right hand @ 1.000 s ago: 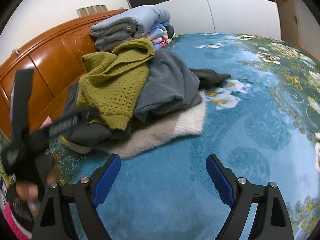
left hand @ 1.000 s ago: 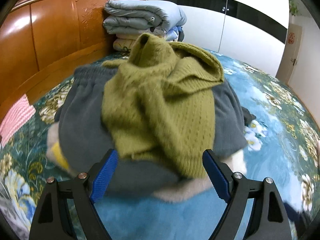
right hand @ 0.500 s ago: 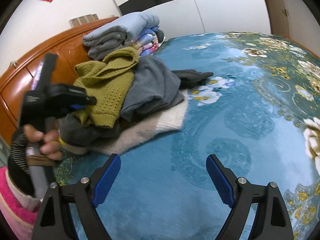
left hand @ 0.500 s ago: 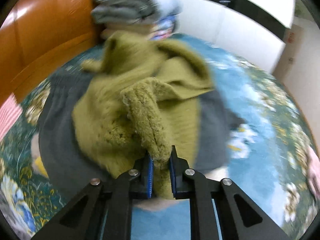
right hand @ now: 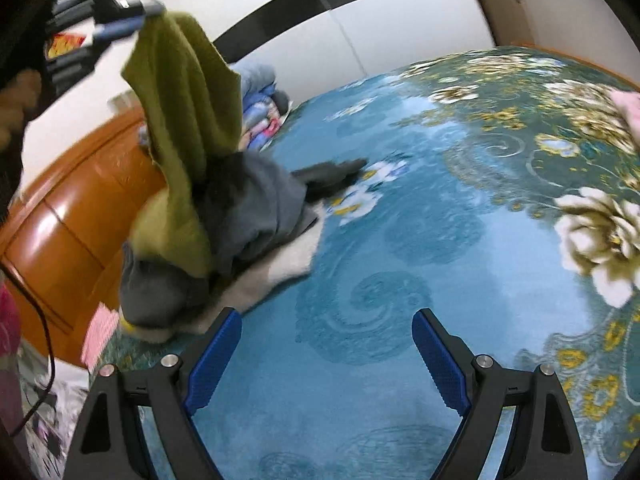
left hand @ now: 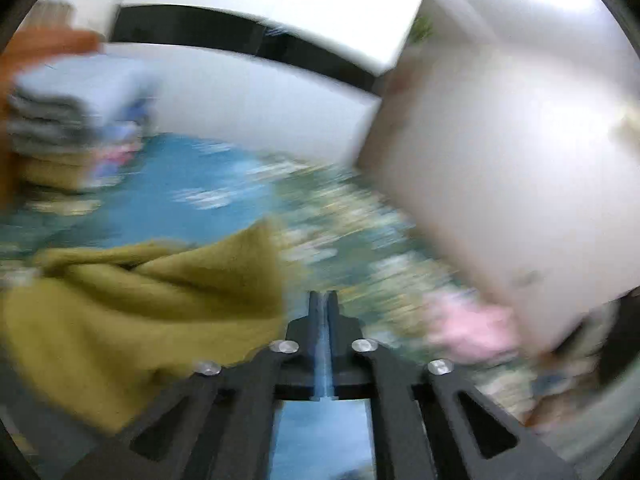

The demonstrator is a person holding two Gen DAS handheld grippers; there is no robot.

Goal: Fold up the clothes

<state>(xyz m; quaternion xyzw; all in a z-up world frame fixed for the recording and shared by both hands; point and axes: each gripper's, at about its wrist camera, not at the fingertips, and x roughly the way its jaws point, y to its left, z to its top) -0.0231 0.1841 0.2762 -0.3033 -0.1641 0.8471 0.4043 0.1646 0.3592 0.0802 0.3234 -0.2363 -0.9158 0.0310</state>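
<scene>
1. The fingers of the left gripper are pressed together with barely a slit between them; in the right wrist view they pinch an edge of the olive-green sweater and hold it up above the pile
2. The right gripper stands wide apart with nothing between its blue pads, hovering over bare bedspread
3. The sweater hangs from the left gripper in a long drape, its lower end reaching the heap of clothes; in the left wrist view (heavily motion-blurred) it fills the lower left, beside the closed jaws
4. Under the sweater lies a grey garment, bunched, on top of a white fleecy garment spread flat
5. The heap sits on the blue floral bedspread, near the wooden headboard
6. Folded quilts are stacked behind the heap, against the headboard
7. A pink cloth lies at the far right edge of the bed, well apart from the heap
</scene>
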